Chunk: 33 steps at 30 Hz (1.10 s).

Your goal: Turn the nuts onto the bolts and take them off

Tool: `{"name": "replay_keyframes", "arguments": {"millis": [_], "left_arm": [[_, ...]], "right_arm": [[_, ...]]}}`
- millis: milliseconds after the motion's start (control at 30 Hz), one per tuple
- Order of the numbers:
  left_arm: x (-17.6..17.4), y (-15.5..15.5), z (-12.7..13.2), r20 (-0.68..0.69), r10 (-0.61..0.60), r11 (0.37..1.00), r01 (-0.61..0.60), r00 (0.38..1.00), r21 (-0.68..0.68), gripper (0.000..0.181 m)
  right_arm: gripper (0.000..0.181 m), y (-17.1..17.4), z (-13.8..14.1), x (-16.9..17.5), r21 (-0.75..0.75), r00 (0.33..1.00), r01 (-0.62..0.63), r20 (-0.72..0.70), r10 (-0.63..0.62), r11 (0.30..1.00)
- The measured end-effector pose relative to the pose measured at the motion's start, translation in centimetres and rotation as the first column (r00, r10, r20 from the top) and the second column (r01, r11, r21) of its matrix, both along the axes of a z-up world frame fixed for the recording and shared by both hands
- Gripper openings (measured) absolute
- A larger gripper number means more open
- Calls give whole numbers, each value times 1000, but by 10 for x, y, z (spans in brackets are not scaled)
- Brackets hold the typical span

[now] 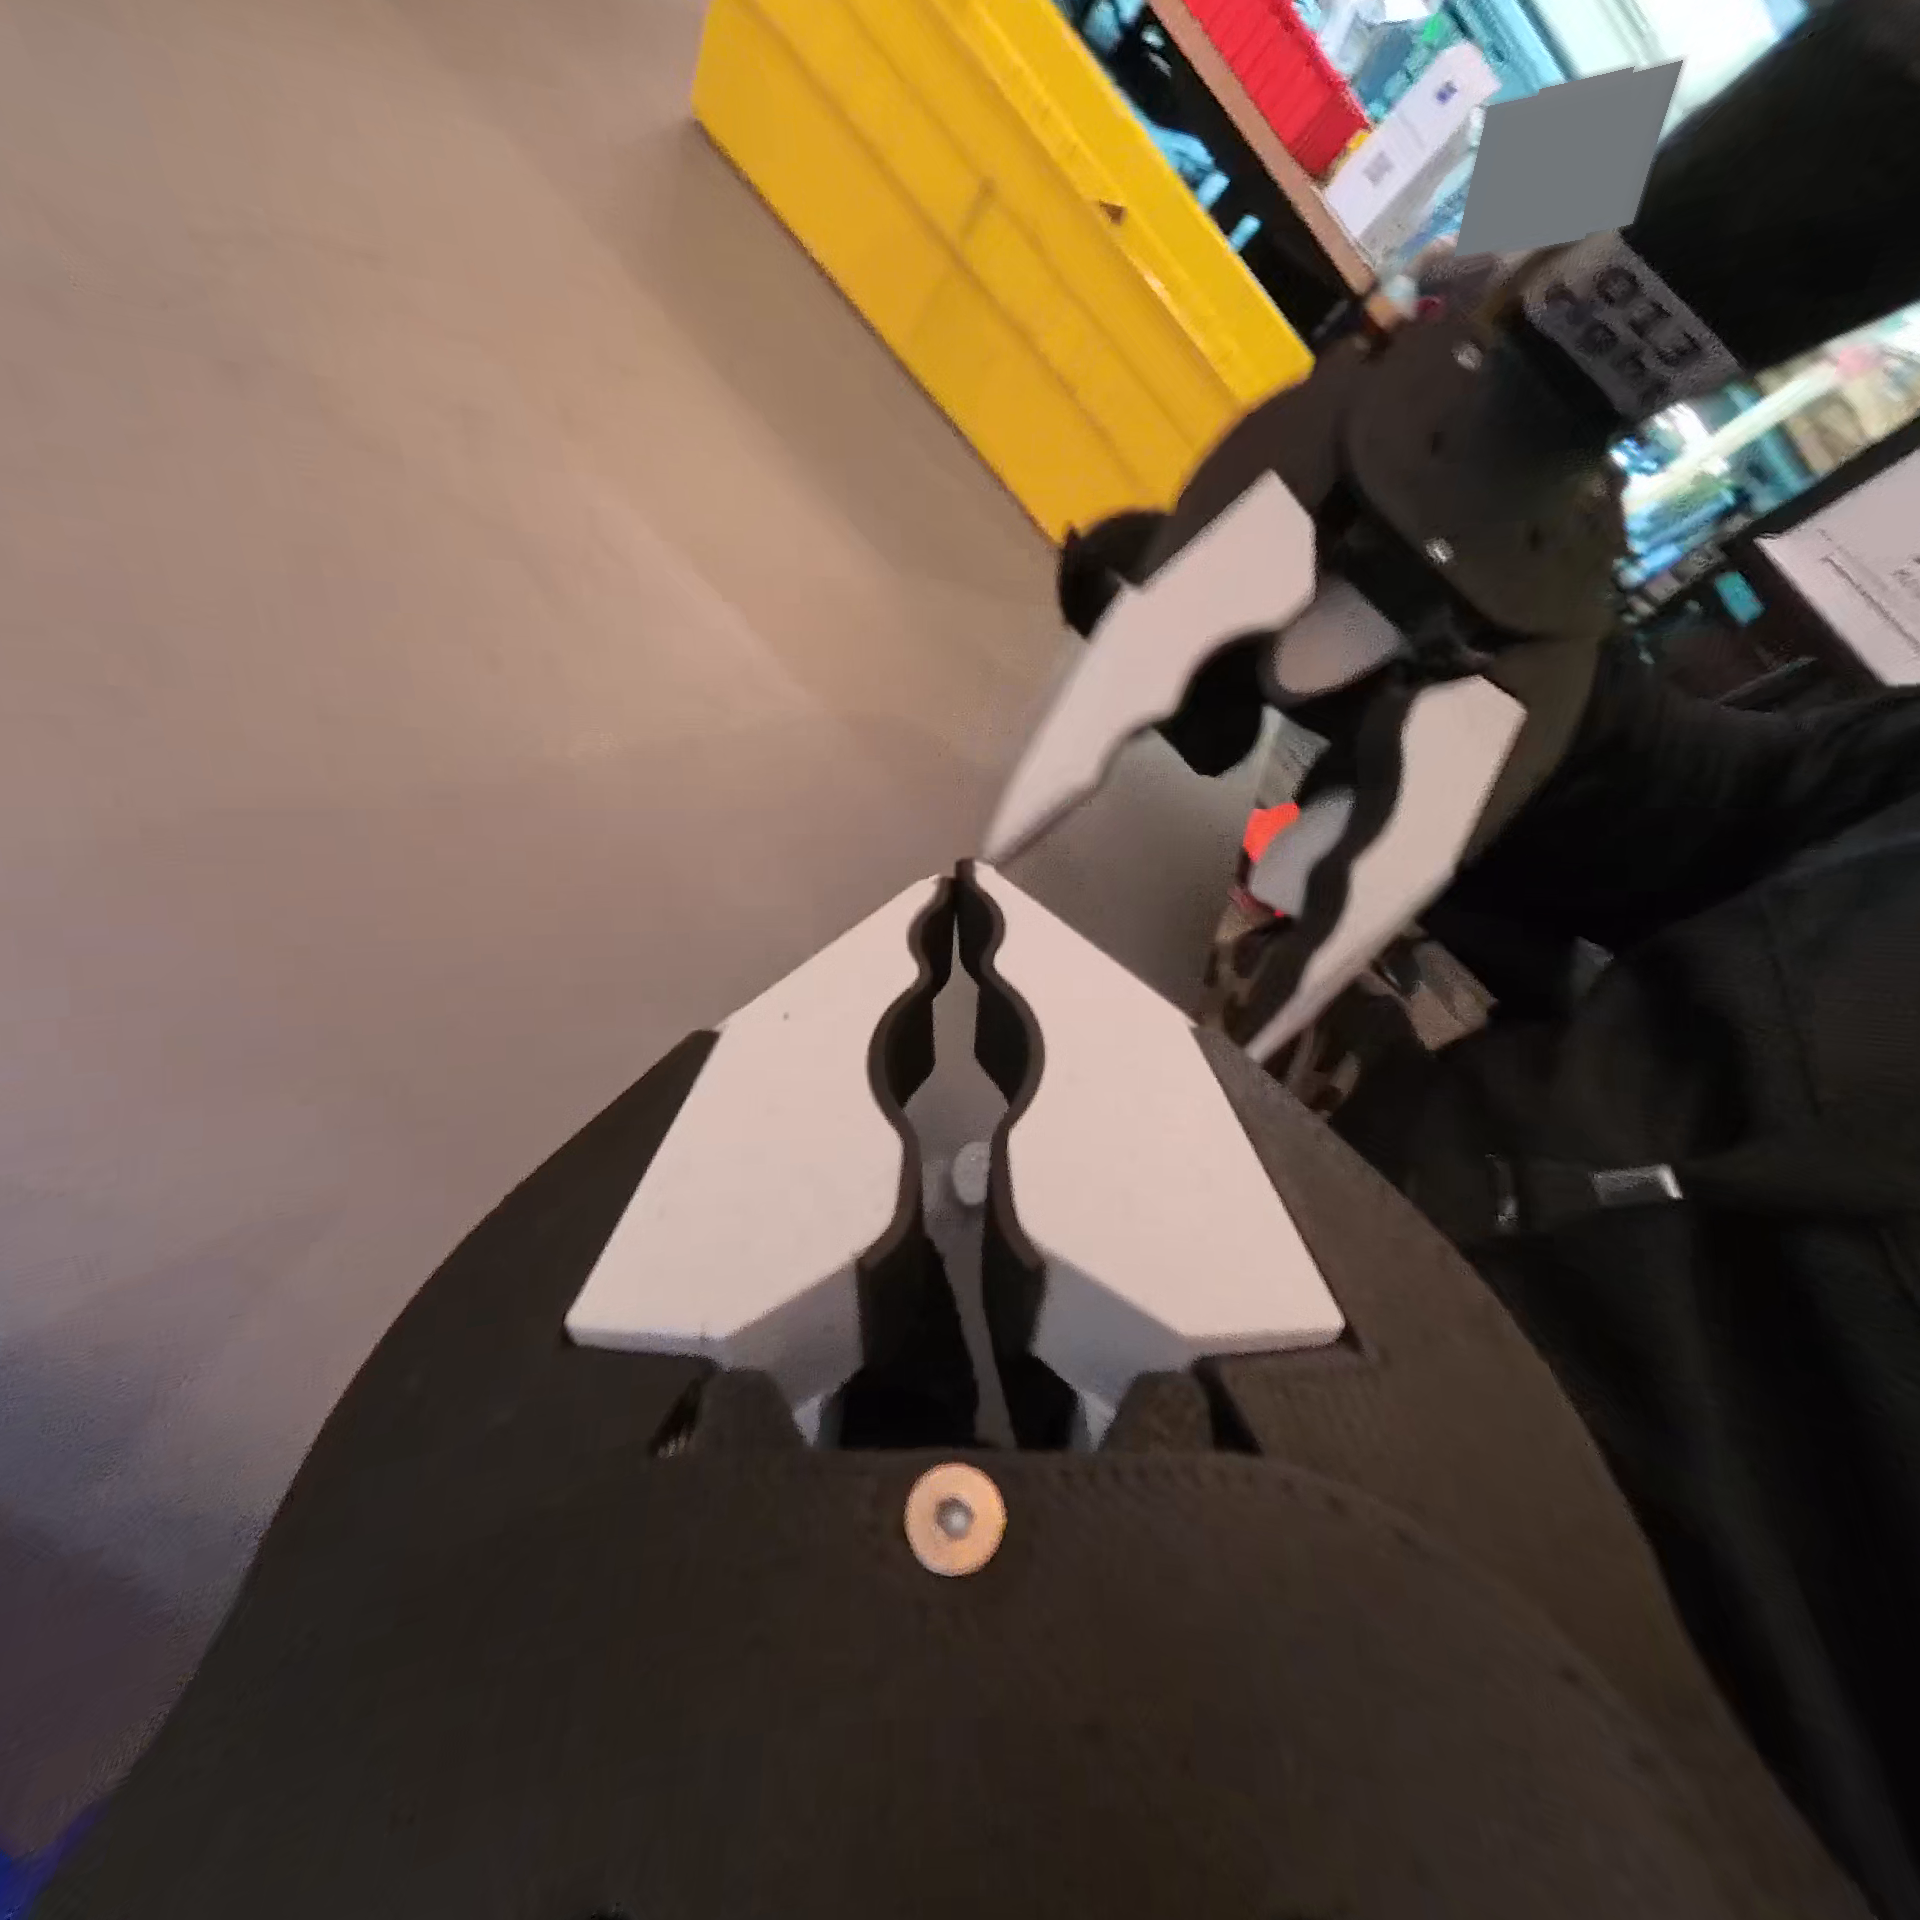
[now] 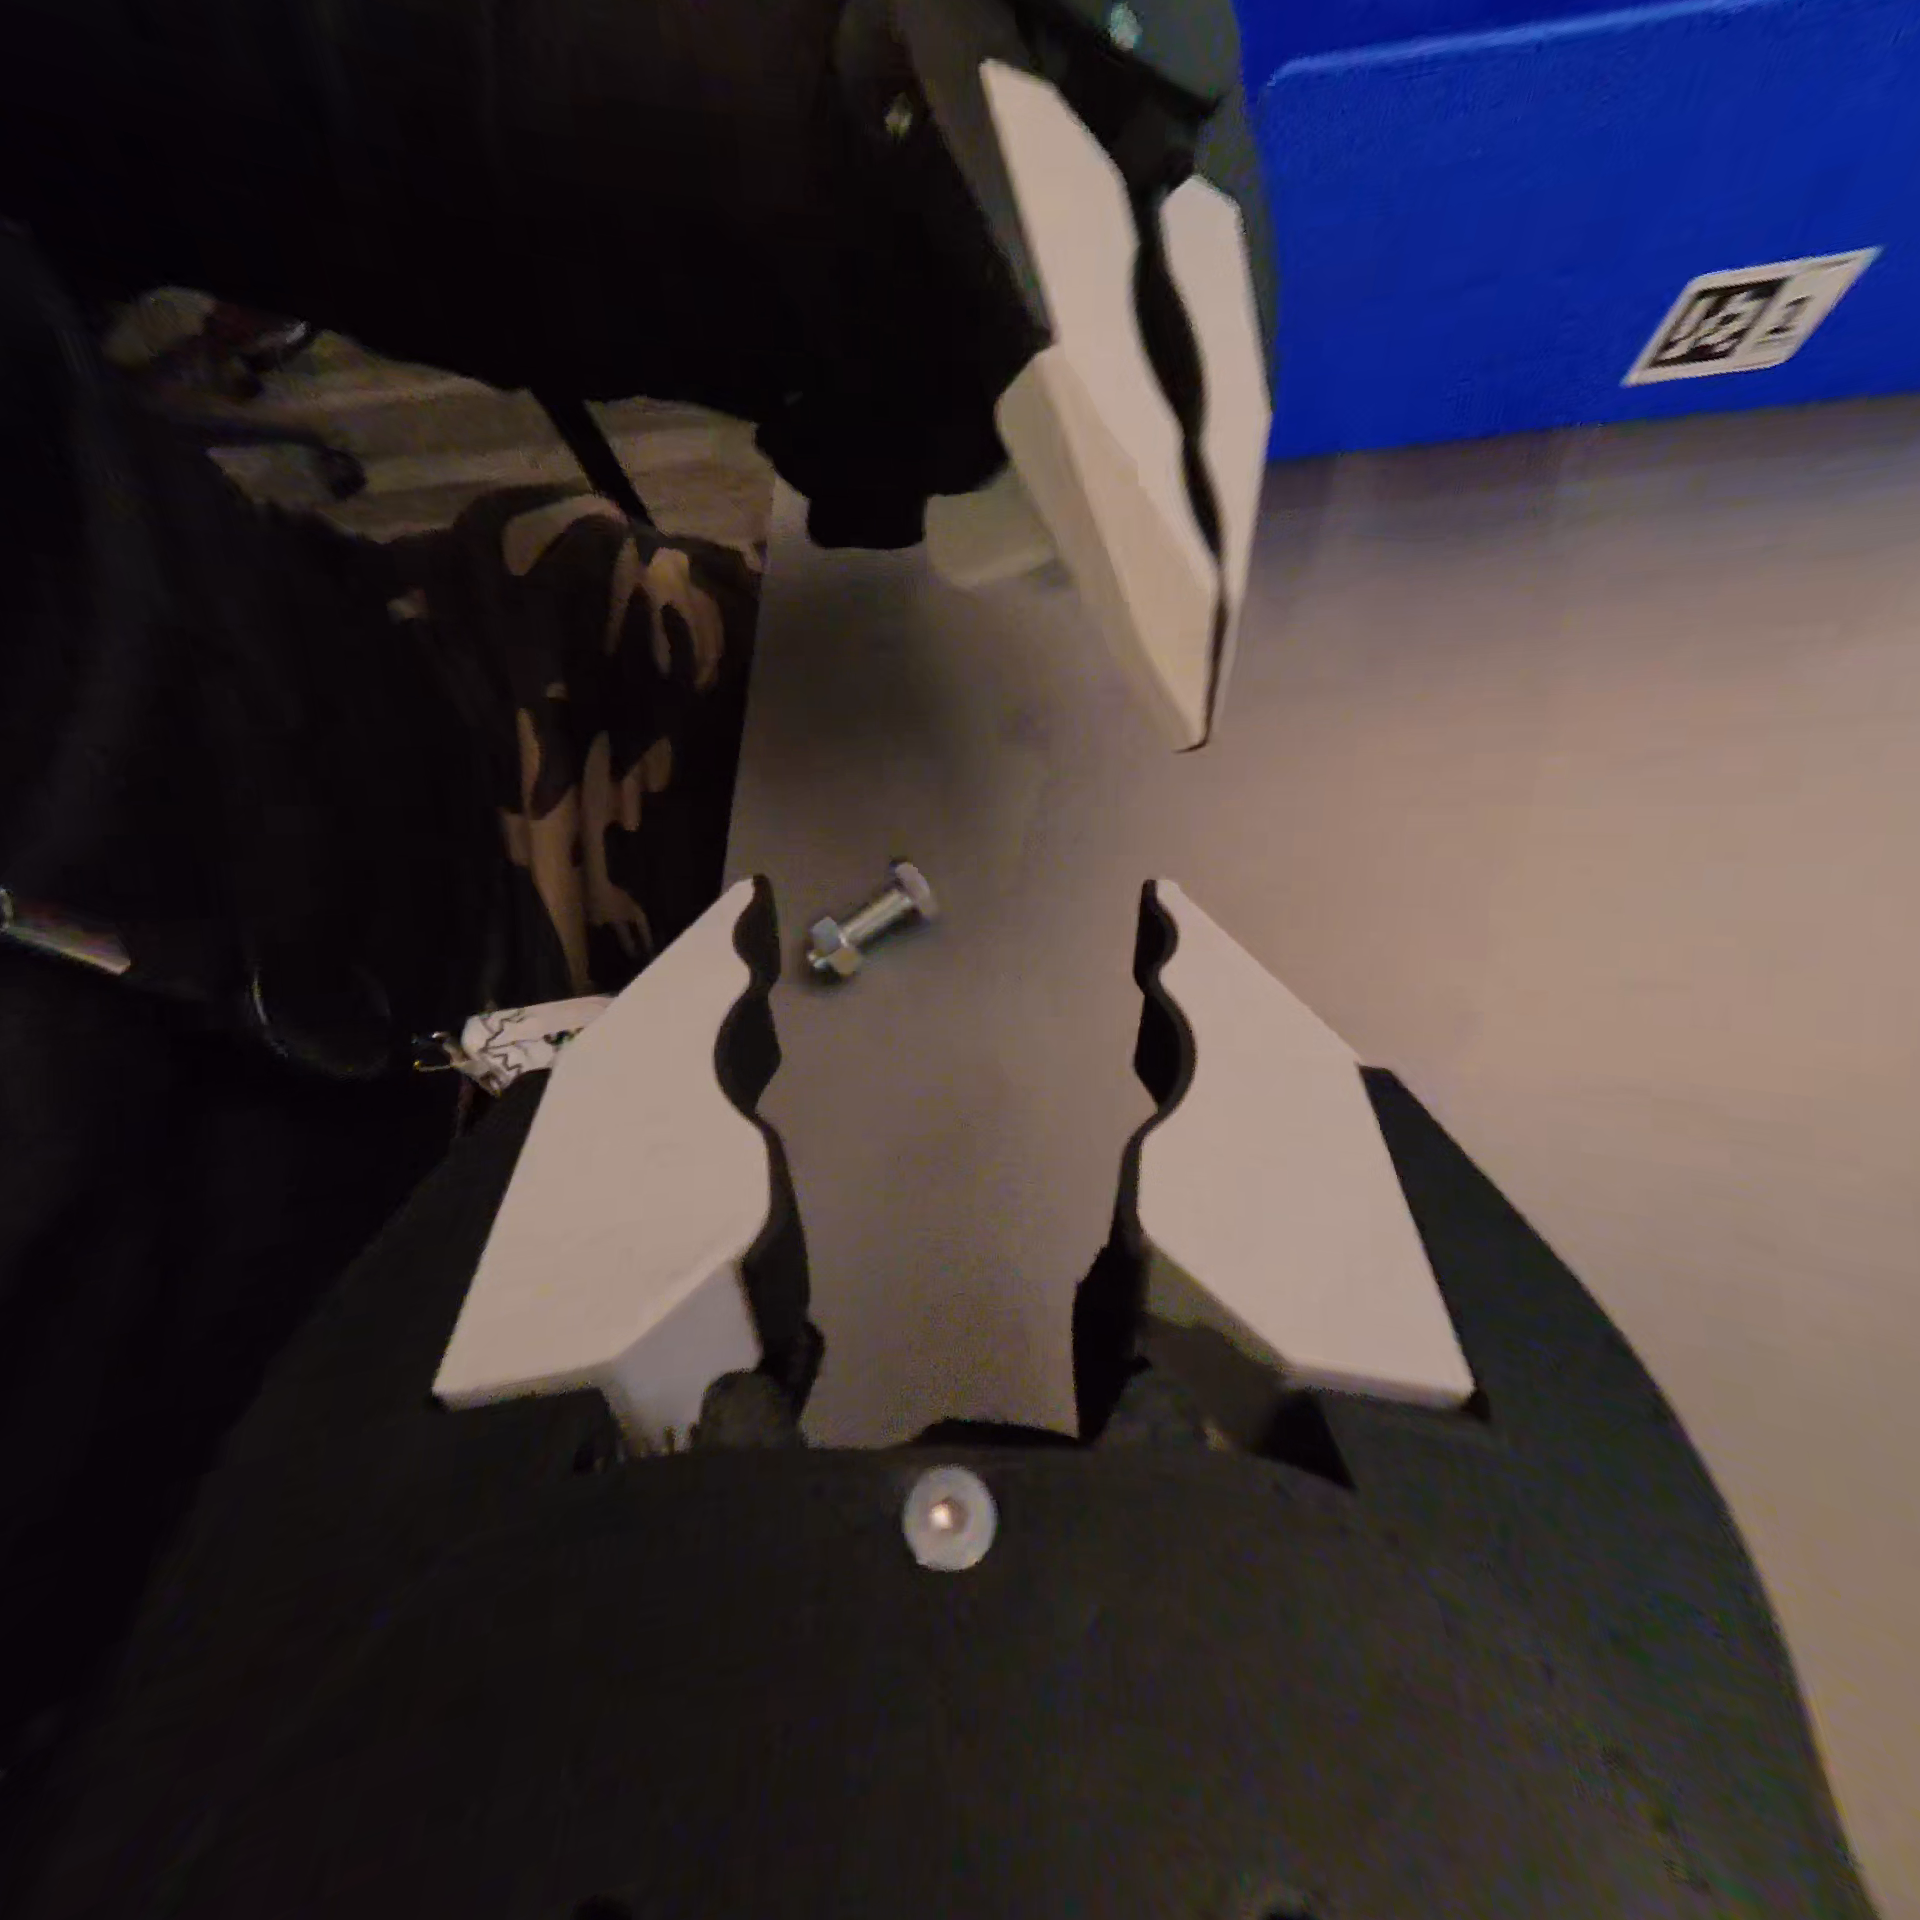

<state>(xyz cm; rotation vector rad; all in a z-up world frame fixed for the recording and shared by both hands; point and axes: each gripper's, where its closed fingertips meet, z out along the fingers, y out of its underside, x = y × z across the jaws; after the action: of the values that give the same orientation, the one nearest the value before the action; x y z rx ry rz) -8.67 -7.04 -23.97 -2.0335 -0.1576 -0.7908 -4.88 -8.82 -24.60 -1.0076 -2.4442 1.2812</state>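
A silver bolt with a nut on it (image 2: 868,920) lies on the grey table, near the table's edge. My right gripper (image 2: 956,888) is open and empty, and hovers over the table with the bolt just beyond its left fingertip. In the left wrist view the right gripper (image 1: 1122,951) shows open, right of my left gripper's tips. My left gripper (image 1: 956,883) is shut with nothing visible at its tips. It also shows in the right wrist view (image 2: 1195,738), above and beyond the bolt, pointing down and held off the table.
A yellow bin (image 1: 987,260) stands on the table beyond the left gripper. A blue bin (image 2: 1558,208) with a white sticker stands at the back right. A person's camouflage trousers (image 2: 603,727) are past the table edge on the left. Shelves stand behind.
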Motion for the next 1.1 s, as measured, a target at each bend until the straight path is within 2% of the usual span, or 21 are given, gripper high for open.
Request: {"name": "replay_keyframes", "arguments": {"millis": [133, 233, 267, 400, 533, 567, 600, 700, 833, 1000, 1100], "left_arm": [[-12, -5, -10, 37, 46, 999, -46, 998, -9, 0], [-13, -4, -11, 19, 41, 999, -41, 999, -14, 0], [-13, -4, -11, 10, 43, 999, -43, 999, -16, 0], [-10, -7, -11, 17, 16, 1000, -16, 1000, -14, 0], [-3, -14, -18, -79, -60, 997, 57, 995, -46, 0], [-1, -16, -19, -106, -78, 996, 73, 991, -51, 0], [0, -18, -20, -136, -92, 995, 84, 986, -61, 0], [8, -26, -22, -221, -154, 987, 140, 963, -80, 8], [18, -35, -30, -294, -224, 973, 196, 929, -123, 16], [20, -38, -35, -333, -250, 967, 214, 909, -140, 29], [25, -35, -41, -403, -292, 955, 244, 867, -168, 35]], "right_arm": [[62, -35, -45, 18, 120, 987, -151, 77, 143, 981], [58, -43, -66, 15, 160, 980, -161, 141, 139, 974], [38, -46, -65, 14, 137, 980, -159, 145, 139, 978], [32, -35, -64, 8, 172, 982, -155, 132, 133, 973], [25, -16, -62, -7, 200, 989, -118, 112, 97, 973], [39, -13, -59, -10, 183, 990, -99, 113, 80, 978], [40, -12, -55, -10, 158, 991, -92, 113, 75, 983], [34, -8, -54, -4, 151, 988, -117, 119, 99, 982], [17, -14, -62, -1, 120, 982, -125, 153, 106, 985], [16, -11, -62, -2, 116, 983, -113, 160, 94, 987], [15, -7, -50, -5, 121, 986, -105, 142, 87, 987]]}}
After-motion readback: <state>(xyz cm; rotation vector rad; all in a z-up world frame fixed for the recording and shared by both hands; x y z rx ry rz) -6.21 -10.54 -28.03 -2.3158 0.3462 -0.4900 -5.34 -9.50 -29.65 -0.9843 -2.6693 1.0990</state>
